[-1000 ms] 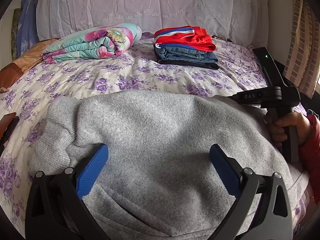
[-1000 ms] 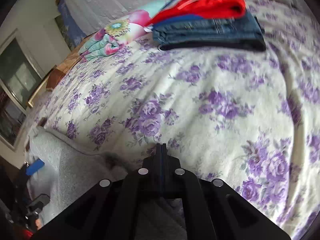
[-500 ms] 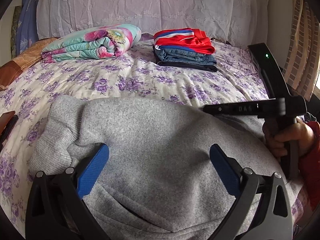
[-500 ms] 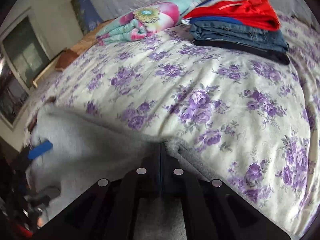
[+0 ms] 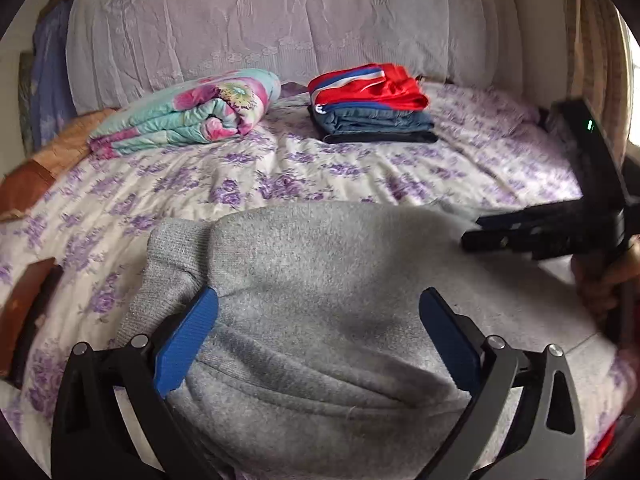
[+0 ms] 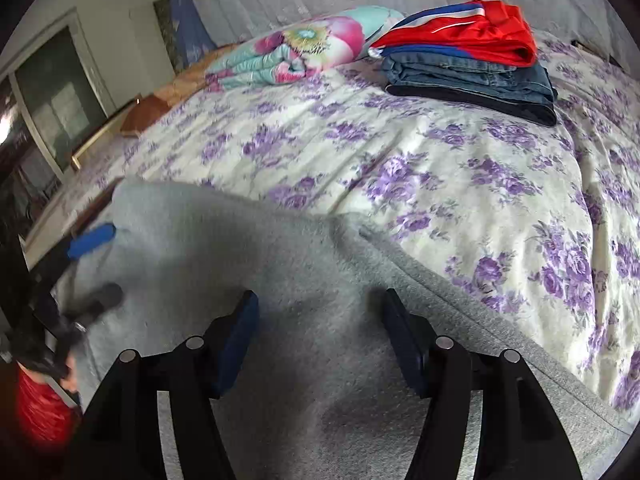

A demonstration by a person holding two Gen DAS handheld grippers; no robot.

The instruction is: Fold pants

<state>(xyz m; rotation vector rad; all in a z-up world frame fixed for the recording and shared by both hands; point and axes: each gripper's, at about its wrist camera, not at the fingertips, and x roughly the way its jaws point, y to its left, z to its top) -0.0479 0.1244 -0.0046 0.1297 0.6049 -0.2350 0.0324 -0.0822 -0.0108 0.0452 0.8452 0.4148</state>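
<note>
Grey pants (image 5: 320,280) on floral bedspread (image 6: 460,168), both grippers' fingers wide apart above, stack (image 5: 370,106) beyond.

Right claw (image 6: 318,312) now parted, pants (image 6: 248,280) released.

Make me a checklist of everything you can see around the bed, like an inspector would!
Surface: bed with a purple-flowered sheet, wrinkled.
Job's things: grey pants lie near the front edge, folded over, with a ribbed cuff at the left.
Clutter: a stack of folded clothes, red on top of blue denim, at the far side; a rolled flowered quilt beside it, apart.
Grippers: left tongs open, over the grey pants; right tongs open, also over them, holding nothing.
Cables: nothing seen.
Surroundings: pale lace cover behind the bed; glass door at the left in the right wrist view.
</note>
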